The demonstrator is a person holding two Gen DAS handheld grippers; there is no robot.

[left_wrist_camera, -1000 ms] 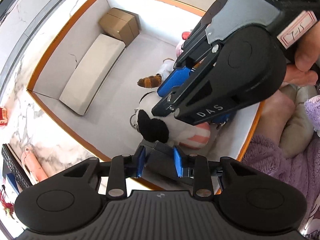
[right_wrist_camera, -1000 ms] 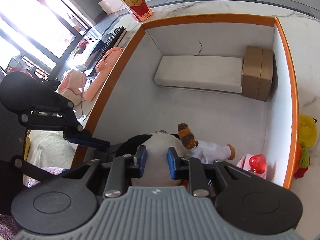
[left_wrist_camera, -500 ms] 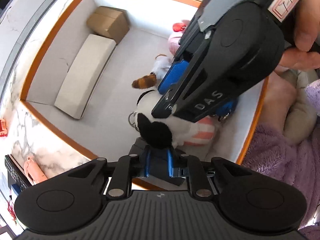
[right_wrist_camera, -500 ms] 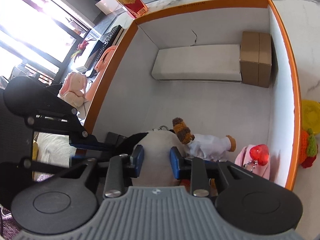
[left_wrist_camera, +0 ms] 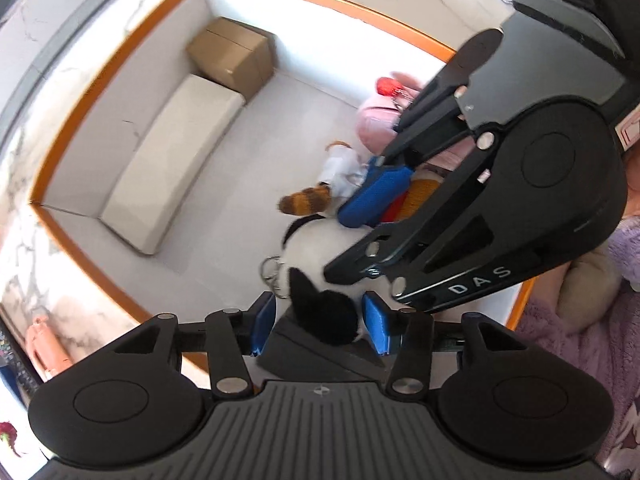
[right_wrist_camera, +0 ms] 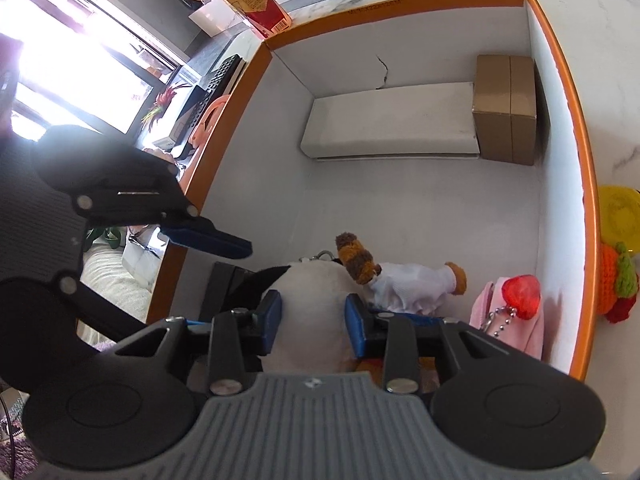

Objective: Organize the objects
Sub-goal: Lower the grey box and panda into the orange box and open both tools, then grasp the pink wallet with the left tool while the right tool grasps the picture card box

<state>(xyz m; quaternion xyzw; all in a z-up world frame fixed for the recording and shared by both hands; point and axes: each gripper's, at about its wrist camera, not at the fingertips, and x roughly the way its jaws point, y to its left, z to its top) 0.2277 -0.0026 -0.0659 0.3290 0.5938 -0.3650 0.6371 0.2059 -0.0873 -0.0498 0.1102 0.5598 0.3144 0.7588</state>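
Note:
A black-and-white plush toy (left_wrist_camera: 316,264) with a key ring lies in the near end of an orange-rimmed box (left_wrist_camera: 120,44). My right gripper (right_wrist_camera: 314,320) is shut on the plush (right_wrist_camera: 312,300), its blue pads pressed to both sides of the white body. My left gripper (left_wrist_camera: 320,326) is open, its pads on either side of the plush's black ear and a dark grey box (left_wrist_camera: 308,352). Next to the plush lie a small brown doll in white clothes (right_wrist_camera: 404,280) and a pink pouch with a red heart charm (right_wrist_camera: 516,308).
Inside the box at the far end lie a long white case (right_wrist_camera: 392,120) and a brown cardboard carton (right_wrist_camera: 506,108). Outside the right rim are crocheted fruit toys (right_wrist_camera: 616,280). A drink carton (right_wrist_camera: 256,4) and a keyboard (right_wrist_camera: 212,80) are beyond the far left corner.
My left gripper has opened: its pads were close together on the dark grey box half a second ago and now stand wide apart. The right gripper stays shut on the plush.

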